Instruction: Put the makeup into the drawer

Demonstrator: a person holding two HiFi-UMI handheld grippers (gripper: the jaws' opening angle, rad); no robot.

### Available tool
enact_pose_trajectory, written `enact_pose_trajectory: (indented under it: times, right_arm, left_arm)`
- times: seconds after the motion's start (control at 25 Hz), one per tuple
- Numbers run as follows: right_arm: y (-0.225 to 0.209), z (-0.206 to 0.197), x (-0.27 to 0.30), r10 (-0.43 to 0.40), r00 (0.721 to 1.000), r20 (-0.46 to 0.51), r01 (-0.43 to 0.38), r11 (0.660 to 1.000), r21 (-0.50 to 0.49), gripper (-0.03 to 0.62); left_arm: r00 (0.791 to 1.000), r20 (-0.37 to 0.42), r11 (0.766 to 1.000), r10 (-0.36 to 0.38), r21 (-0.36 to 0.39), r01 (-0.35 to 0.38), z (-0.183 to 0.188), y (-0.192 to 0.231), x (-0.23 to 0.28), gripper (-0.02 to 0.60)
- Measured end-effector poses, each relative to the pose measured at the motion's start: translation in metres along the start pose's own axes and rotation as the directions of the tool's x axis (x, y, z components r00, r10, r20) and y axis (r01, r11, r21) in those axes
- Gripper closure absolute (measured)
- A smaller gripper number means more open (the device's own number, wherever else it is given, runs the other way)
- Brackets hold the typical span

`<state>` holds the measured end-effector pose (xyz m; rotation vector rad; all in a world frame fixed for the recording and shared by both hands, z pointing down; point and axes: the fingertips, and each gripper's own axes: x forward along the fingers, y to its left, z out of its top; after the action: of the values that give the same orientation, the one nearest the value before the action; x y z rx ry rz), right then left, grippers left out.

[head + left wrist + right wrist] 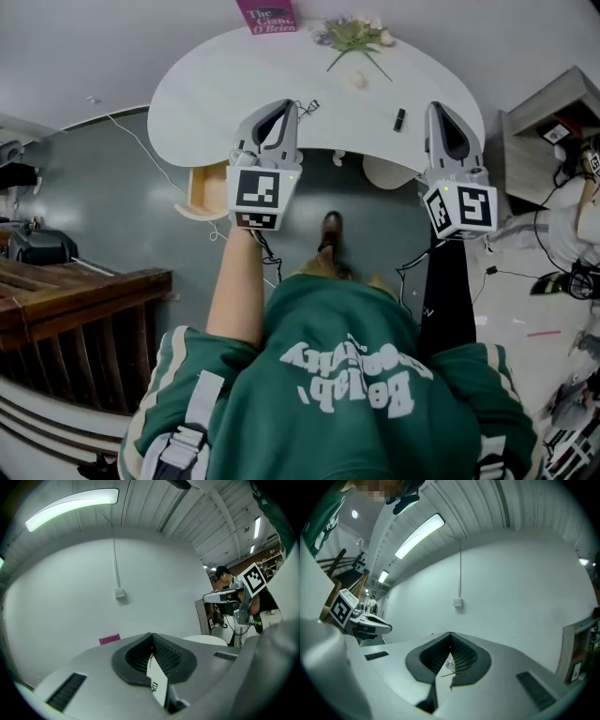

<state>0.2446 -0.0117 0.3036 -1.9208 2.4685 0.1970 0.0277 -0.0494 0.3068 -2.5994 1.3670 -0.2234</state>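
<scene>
Though its drawer (206, 190) stands open, the white table (244, 84) abuts a white wall (75, 37).

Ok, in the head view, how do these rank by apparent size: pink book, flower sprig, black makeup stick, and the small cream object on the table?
1. flower sprig
2. pink book, though the frame's top edge cuts it off, so this is unsure
3. black makeup stick and cream object: both tiny, too alike to rank

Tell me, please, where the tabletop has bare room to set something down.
The table's left half is bare, from the pink book down to the left gripper. The far middle and right are crowded: flowers, a small cream item and a black tube.
</scene>
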Motion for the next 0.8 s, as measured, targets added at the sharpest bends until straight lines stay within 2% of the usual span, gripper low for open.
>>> enact_pose_trajectory:
  times: [0.4, 0.64, 0.8]
  right_arm:
    - [-0.010, -0.008, 0.102, -0.010, 1.000, -0.021, 0.010, 1.000, -0.021, 0.585]
    - [-0.017, -0.016, 0.130, -0.042, 0.999, -0.035, 0.041, 0.999, -0.025, 0.585]
    - [-0.020, -0.018, 0.140, -0.051, 0.998, -0.044, 0.050, 0.998, -0.035, 0.585]
  left_arm:
    - [0.999, -0.016, 0.999, -0.048, 0.017, 0.048, -0.019, 0.059, 0.086, 0.565]
    - [0.998, -0.018, 0.998, -0.060, 0.012, 0.060, -0.028, 0.082, 0.114, 0.566]
    - [0.995, -0.026, 0.996, -0.091, 0.012, 0.092, -0.033, 0.081, 0.128, 0.566]
